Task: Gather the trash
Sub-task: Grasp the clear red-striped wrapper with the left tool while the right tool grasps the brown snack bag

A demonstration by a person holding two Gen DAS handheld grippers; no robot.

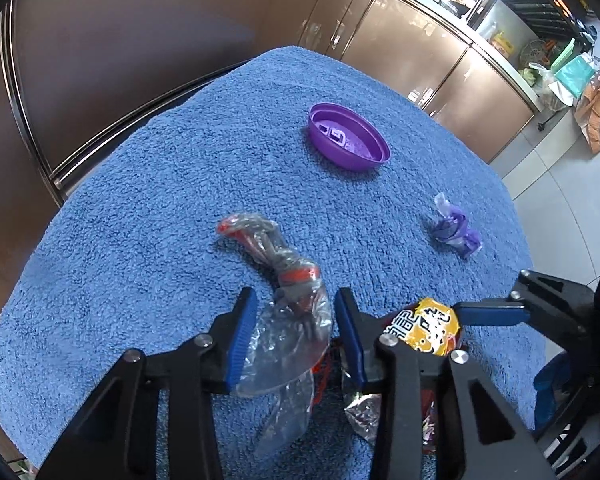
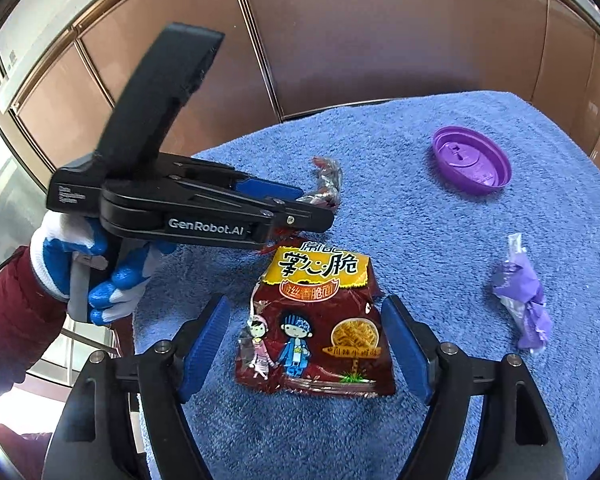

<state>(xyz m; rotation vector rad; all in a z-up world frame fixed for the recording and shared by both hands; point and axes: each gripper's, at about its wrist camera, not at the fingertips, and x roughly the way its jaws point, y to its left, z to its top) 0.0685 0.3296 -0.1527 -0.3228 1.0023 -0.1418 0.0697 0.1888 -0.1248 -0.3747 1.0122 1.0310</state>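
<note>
Trash lies scattered over a blue towel (image 2: 440, 240) that covers a small table, and by the look of it the collecting has barely begun: nothing visible has been gathered into any bin or bag, and no such container shows in either view. Nearest the front edge of the towel lies a dark red snack packet (image 2: 316, 332) with a yellow top band and cartoon figures, flat on the cloth and framed between the blue pads of the right gripper (image 2: 306, 350), whose jaws stand wide apart on either side of it without touching it. Just beside the packet, toward the left edge, a crumpled clear plastic wrapper with red print (image 1: 284, 300) stretches across the cloth; the left gripper (image 1: 296, 334) straddles its near end, jaws well open, and neither pad seems to press on the plastic, though the film bulges close to the left pad, so contact there is hard to rule out. Toward the right edge a small crumpled purple wrapper (image 2: 524, 304) sits well apart from both tools, untouched. Near the far edge rests a purple plastic lid (image 2: 471, 159), upturned so its inner ridges show; whether it counts as trash cannot be told. A gloved hand (image 2: 88, 268) in white and blue holds the left tool. My judgement: both grippers are poised for a first pickup, and all pieces remain to be collected.
</note>
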